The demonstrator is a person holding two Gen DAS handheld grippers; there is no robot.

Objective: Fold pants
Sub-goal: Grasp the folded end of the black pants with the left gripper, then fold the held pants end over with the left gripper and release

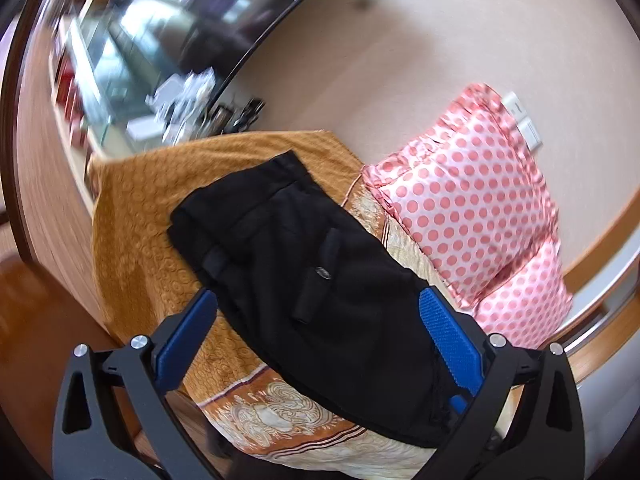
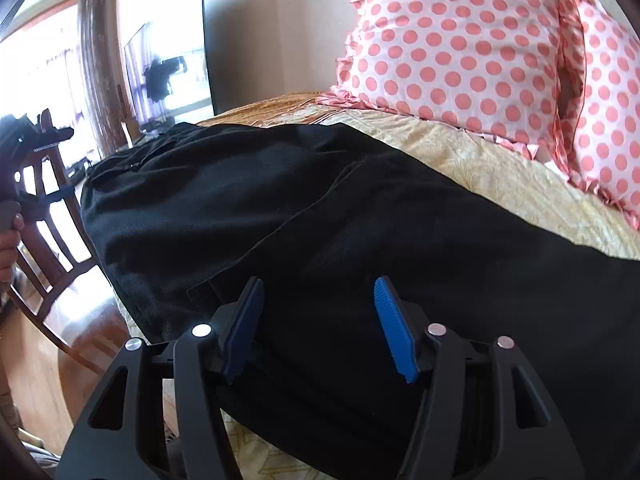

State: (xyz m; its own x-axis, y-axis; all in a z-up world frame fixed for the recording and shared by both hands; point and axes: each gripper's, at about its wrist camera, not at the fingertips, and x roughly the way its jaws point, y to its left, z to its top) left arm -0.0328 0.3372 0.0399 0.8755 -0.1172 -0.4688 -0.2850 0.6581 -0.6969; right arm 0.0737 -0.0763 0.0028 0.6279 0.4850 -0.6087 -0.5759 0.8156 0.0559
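Black pants [image 1: 304,264] lie on a bed with an orange and cream patterned bedspread [image 1: 132,240]. The waistband end is at the far side in the left wrist view. My left gripper [image 1: 320,304] is open wide, its blue pads either side of the pants, above the cloth. In the right wrist view the pants [image 2: 320,220] fill the middle, lying flat. My right gripper [image 2: 320,292] is open, just over the near part of the pants, holding nothing. The left gripper [image 2: 36,140] shows at the far left edge there, in a hand.
Pink polka-dot pillows [image 1: 472,196] [image 2: 460,40] lie on the bed beside the pants. A wooden chair [image 2: 44,216] stands by the bed's left side. A wooden floor [image 1: 28,312] lies beyond the bed edge. A beige wall [image 1: 440,40] is behind.
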